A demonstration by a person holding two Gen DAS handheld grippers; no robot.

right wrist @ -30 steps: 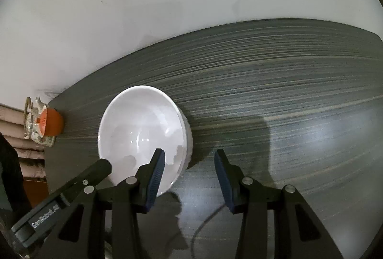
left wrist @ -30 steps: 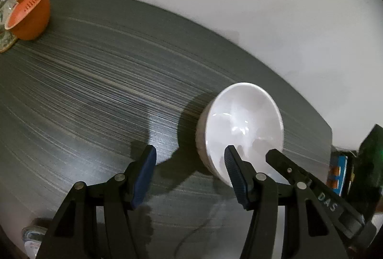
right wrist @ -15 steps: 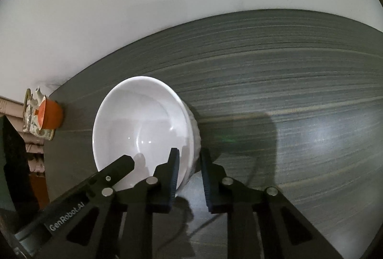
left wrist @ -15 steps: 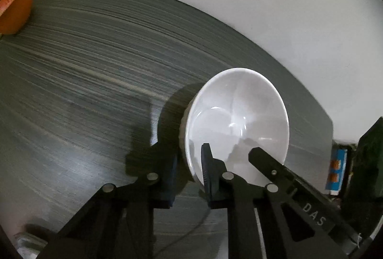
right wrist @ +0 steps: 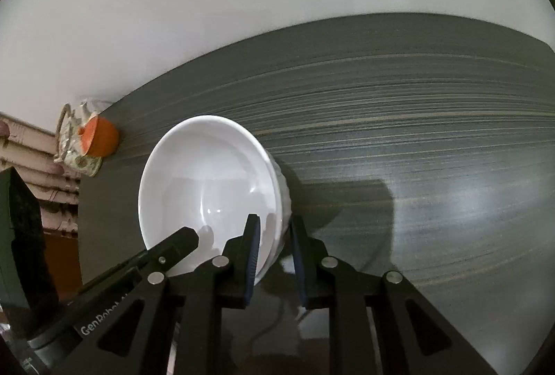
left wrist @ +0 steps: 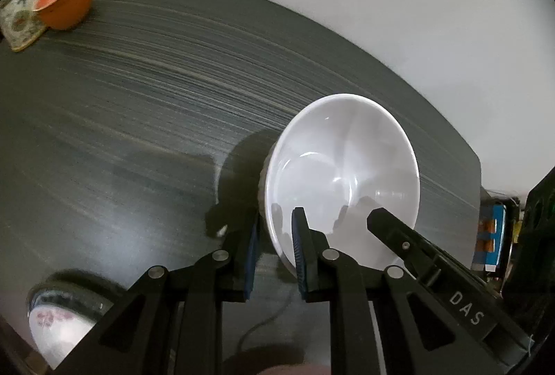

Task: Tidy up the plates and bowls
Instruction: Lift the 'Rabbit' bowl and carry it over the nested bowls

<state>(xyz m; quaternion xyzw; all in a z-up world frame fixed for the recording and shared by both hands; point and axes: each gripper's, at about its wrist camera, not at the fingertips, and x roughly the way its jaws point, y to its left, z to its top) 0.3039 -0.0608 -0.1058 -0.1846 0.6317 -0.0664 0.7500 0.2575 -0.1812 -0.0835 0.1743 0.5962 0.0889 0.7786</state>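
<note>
A white bowl (left wrist: 341,173) with a ribbed outer wall sits over the dark wood-grain table (left wrist: 138,90). My left gripper (left wrist: 275,253) is shut on the bowl's near left rim, one blue pad inside and one outside. My right gripper (right wrist: 274,257) is shut on the bowl (right wrist: 208,187) at its near right rim, in the same way. Each view shows the other gripper's finger reaching into the bowl. The bowl looks tilted toward the cameras; I cannot tell whether it is off the table.
An orange cup (left wrist: 67,2) stands on a patterned saucer at the table's far left corner, also in the right wrist view (right wrist: 99,137). A flowered bowl (left wrist: 59,323) sits near my left gripper. Coloured boxes (left wrist: 492,236) lie past the table's right edge. A white wall lies behind.
Both grippers closed from open onto the bowl's rim, one on each side. The bowl now fills more of both views and looks tilted up.
</note>
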